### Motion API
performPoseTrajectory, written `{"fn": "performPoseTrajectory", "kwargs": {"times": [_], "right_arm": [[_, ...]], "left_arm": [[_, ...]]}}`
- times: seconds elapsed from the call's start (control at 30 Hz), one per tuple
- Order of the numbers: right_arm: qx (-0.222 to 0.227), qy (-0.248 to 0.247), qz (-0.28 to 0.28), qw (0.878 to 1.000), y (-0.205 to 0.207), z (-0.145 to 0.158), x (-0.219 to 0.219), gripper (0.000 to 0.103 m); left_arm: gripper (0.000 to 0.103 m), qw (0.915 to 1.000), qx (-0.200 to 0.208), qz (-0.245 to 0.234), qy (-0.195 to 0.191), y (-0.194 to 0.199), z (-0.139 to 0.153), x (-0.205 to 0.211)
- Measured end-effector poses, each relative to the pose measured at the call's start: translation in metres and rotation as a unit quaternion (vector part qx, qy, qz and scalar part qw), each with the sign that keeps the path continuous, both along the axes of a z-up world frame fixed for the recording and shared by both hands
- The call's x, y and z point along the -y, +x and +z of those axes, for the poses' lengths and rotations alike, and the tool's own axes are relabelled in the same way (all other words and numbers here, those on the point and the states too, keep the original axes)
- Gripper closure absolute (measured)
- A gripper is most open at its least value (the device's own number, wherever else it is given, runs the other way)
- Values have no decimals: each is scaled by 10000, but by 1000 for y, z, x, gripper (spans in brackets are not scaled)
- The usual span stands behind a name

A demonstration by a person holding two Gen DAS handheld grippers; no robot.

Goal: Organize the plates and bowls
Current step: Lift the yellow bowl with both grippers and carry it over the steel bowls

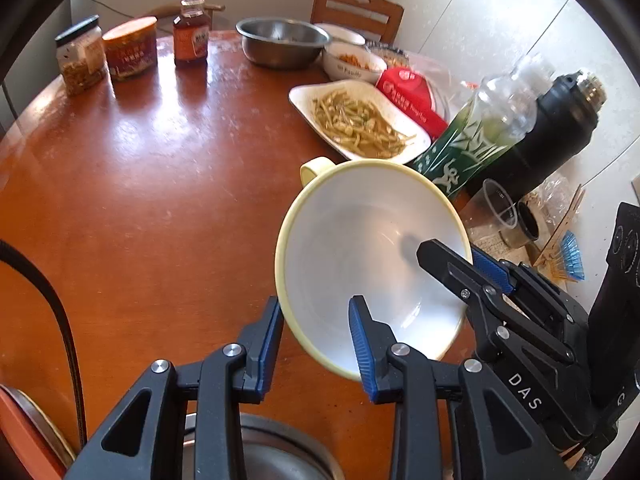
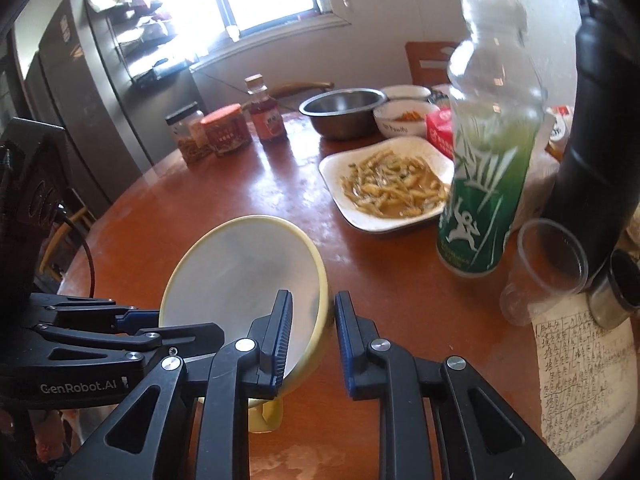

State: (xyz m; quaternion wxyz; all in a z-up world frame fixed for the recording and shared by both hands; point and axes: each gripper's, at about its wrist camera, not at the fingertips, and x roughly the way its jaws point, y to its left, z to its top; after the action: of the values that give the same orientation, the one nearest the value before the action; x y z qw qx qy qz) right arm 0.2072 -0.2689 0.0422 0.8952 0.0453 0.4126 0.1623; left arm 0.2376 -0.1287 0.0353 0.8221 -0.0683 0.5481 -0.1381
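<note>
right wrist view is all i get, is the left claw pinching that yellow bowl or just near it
Observer: Not pinching. The left claw straddles the yellow bowl at its rim, one finger inside, one outside, with a gap.
Operator: anything under that claw
Observer: Yes, a steel basin shows just below it, at the near table edge.
Operator: anything past the black flask on my right
Observer: A blue-bristled brush lies there, beside the black flask.
</note>
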Motion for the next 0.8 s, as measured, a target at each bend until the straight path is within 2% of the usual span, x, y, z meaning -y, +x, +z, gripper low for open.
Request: {"fn": "performPoseTrajectory", "kwargs": {"times": [0.33,0.8], "right_arm": [[336,132,281,9990,-26,33,-37,81],[654,103,749,9950,-62,58,-96,81]], "left_arm": [[69,9987,443,227,-107,-38,39,-42],[69,9943,874,602,-127,-95,66,-100]]}}
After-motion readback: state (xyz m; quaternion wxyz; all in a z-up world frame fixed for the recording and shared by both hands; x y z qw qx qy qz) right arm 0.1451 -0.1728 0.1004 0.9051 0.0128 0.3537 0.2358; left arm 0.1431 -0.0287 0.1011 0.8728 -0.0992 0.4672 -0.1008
